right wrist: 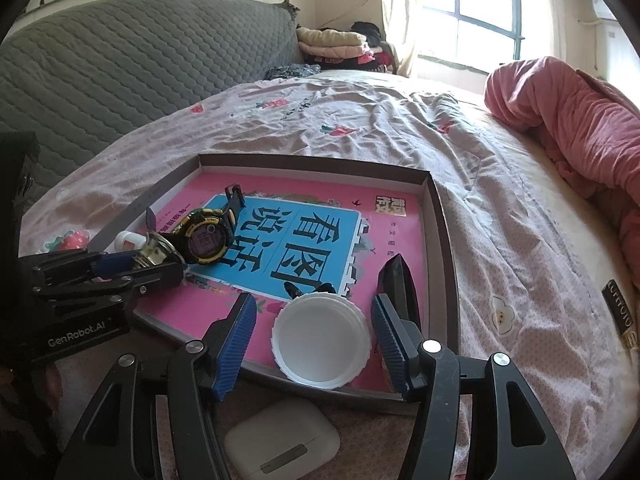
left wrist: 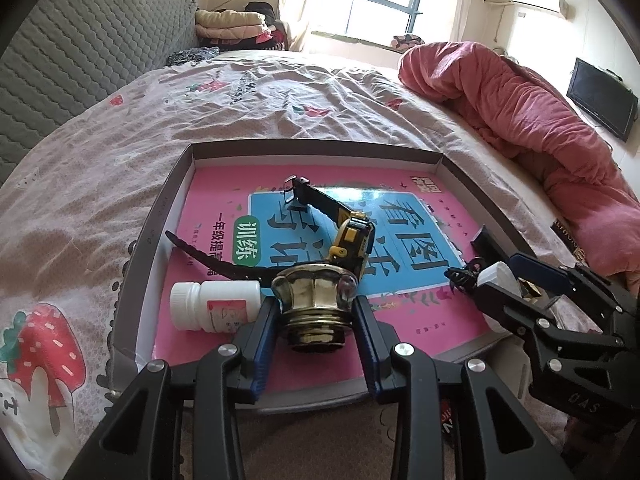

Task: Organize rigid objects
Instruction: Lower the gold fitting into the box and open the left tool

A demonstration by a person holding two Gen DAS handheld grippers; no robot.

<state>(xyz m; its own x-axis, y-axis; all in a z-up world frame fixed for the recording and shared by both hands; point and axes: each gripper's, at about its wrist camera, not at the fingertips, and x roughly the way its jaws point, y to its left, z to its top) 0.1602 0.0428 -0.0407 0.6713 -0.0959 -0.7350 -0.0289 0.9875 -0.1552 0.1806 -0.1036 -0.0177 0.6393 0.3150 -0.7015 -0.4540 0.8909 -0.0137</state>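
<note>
Progress: partway. Shallow box [right wrist: 442, 216] on bed, lined with pink book [right wrist: 404, 236]; watch [right wrist: 204, 236], pill bottle [left wrist: 214, 306], dark flat piece [right wrist: 396, 284] at centre right already inside. White earbud case [right wrist: 282, 446] at bottom centre, outside box, not yet stowed. Left gripper [left wrist: 316, 312] clamped on brass knob [left wrist: 314, 300], lower centre, above book near bottle. Right gripper [right wrist: 314, 336] spread apart, pads clear of white lid [right wrist: 322, 340] lying open-side-up at box's near edge. Knob shiny, fluted, threaded base; lid ridged, plain plastic.
</note>
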